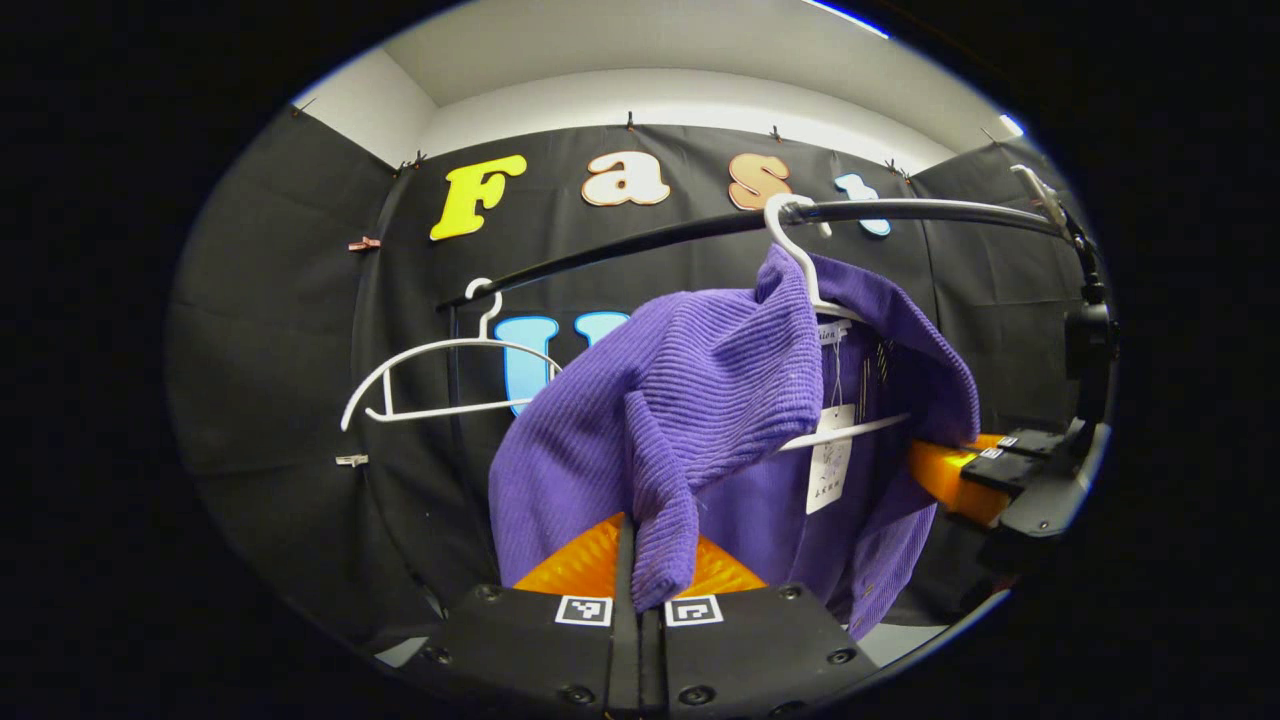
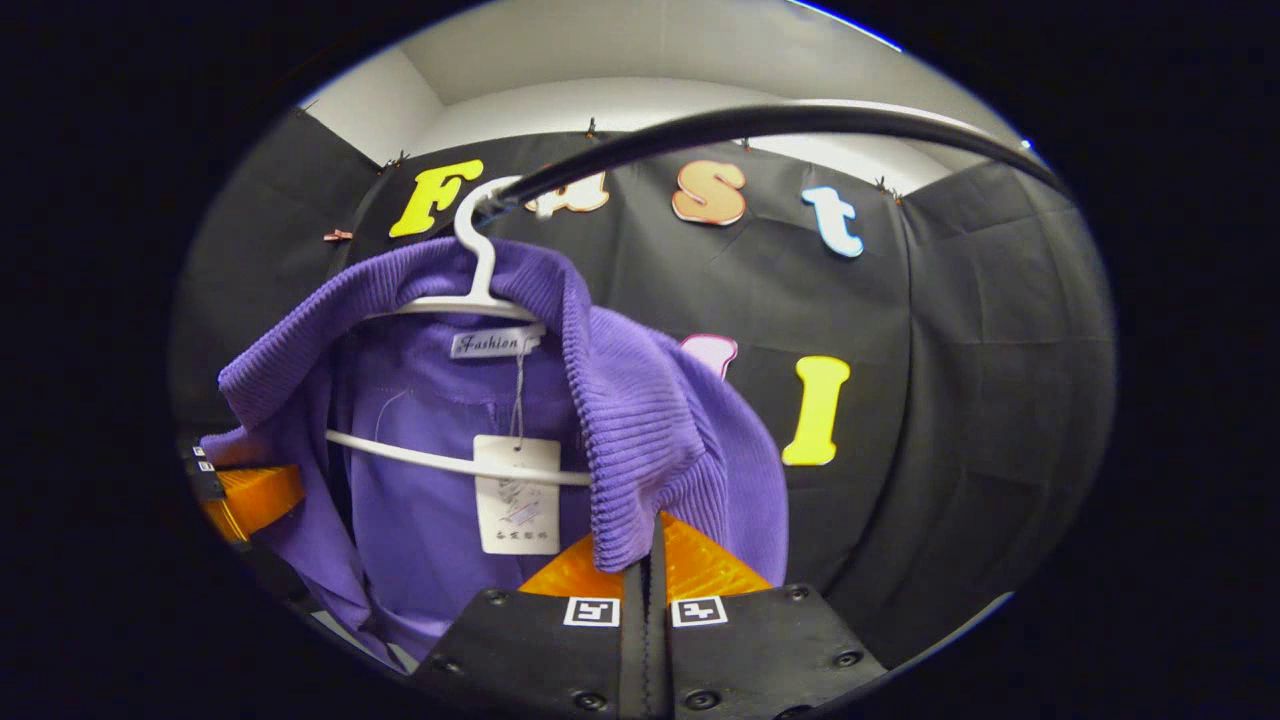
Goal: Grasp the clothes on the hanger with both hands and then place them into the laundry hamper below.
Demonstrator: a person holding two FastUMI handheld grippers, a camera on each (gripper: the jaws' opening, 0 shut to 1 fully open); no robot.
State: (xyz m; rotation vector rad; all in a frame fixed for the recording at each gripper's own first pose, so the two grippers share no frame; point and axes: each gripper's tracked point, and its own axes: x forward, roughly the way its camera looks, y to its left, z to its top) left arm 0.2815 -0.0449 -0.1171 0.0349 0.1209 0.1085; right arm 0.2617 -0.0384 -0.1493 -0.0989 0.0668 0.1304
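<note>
black booth rail (image 1: pixel 620 250): both grippers pinch purple cardigan (image 1: pixel 700 400) edges.

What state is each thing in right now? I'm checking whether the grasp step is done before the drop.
purple garment: still hung on its hanger, pinched at both sides.
white hanger: hooked on the rail, loaded.
empty hanger: on the rail, bare.
left gripper: shut on the knit.
right gripper: shut on the knit.
</note>
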